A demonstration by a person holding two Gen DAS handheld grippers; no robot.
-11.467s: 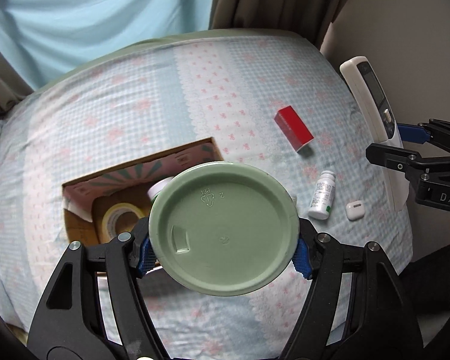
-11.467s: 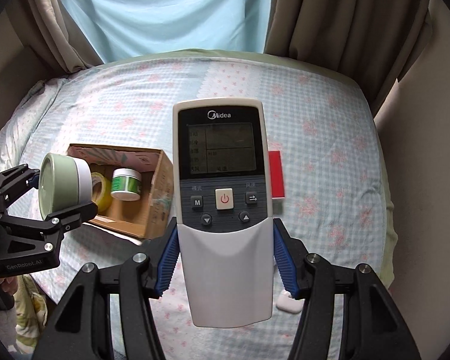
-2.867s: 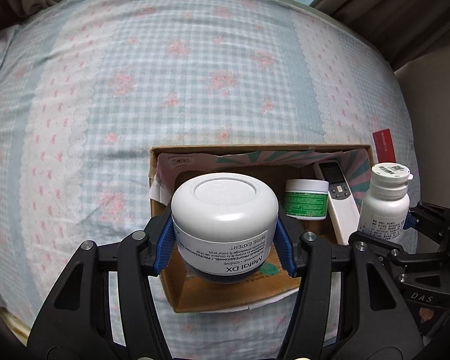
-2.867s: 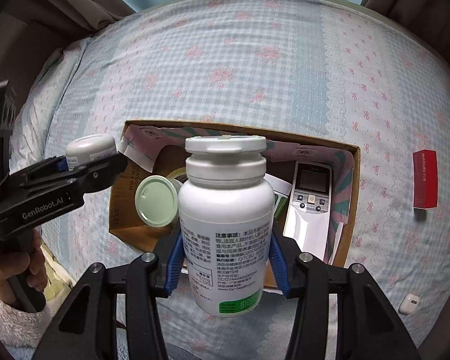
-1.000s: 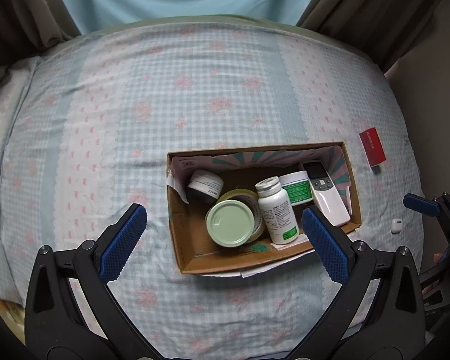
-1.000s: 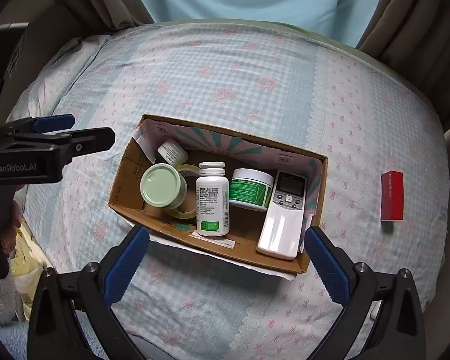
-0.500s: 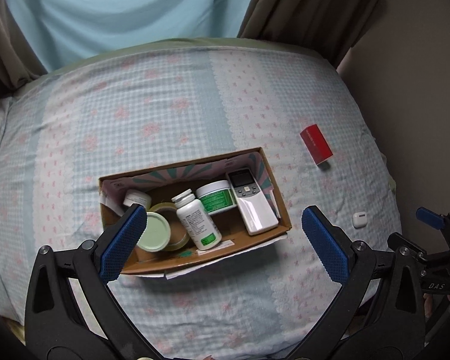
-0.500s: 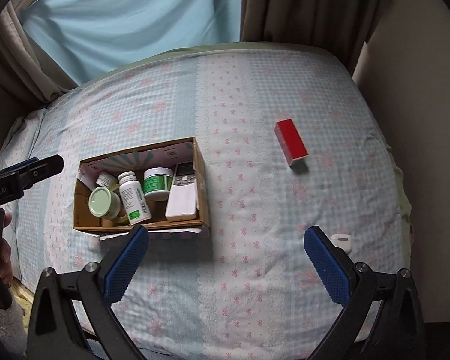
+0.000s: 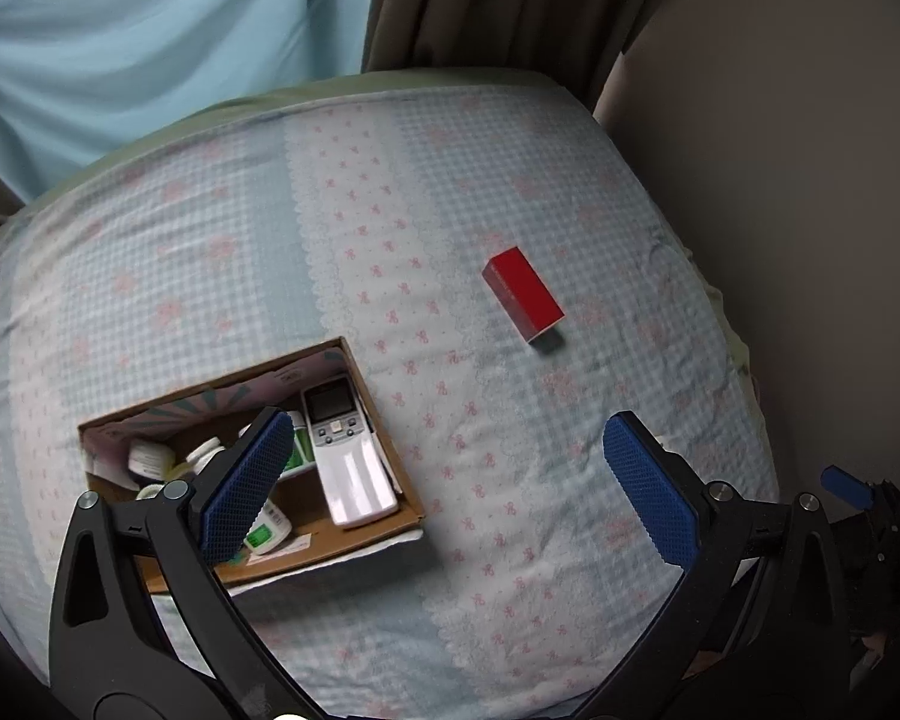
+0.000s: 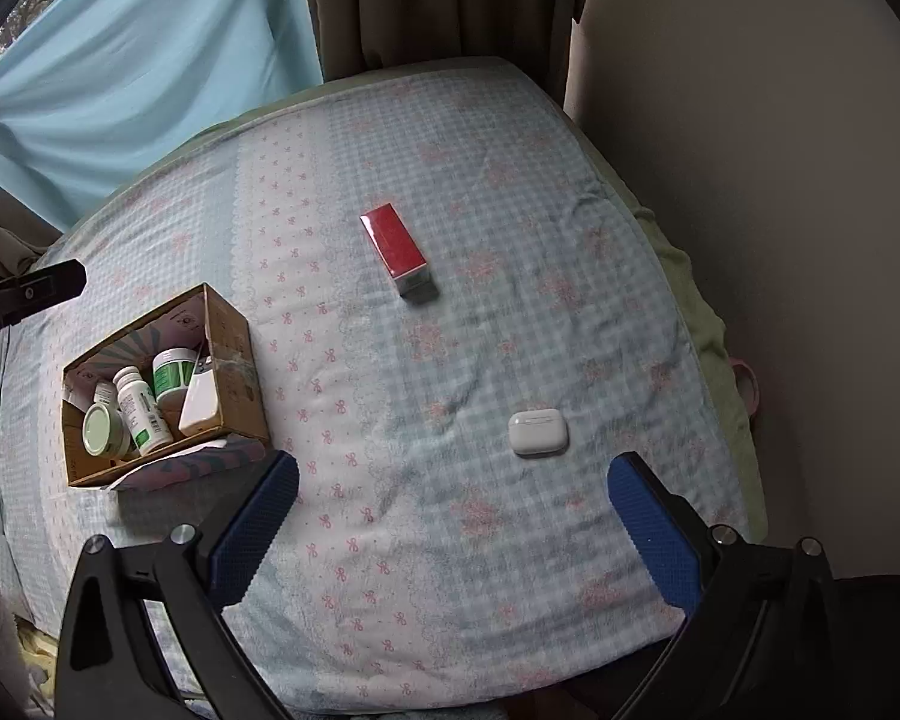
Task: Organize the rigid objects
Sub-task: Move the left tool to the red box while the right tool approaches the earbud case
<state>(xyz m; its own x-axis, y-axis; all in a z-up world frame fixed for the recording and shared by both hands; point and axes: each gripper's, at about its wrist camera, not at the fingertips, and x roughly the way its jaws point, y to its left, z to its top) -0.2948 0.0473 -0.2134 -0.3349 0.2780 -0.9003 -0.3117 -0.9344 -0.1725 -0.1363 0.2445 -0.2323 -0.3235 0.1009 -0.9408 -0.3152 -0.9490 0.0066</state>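
A cardboard box lies on the bed and holds a white remote, a white pill bottle, a green-lidded jar and a green-labelled jar. A red box lies on the sheet to the right of it. A white earbud case lies nearer the right gripper. My left gripper is open and empty above the sheet. My right gripper is open and empty, just short of the earbud case.
The bed has a blue checked sheet with pink flowers. A beige wall runs along its right edge and brown curtains hang at the back. The right gripper's tip shows in the left wrist view.
Both views have swung right and come closer to the sheet. The box has slid to the left of each view; the red box and earbud case now sit nearer. Both grippers stay open.
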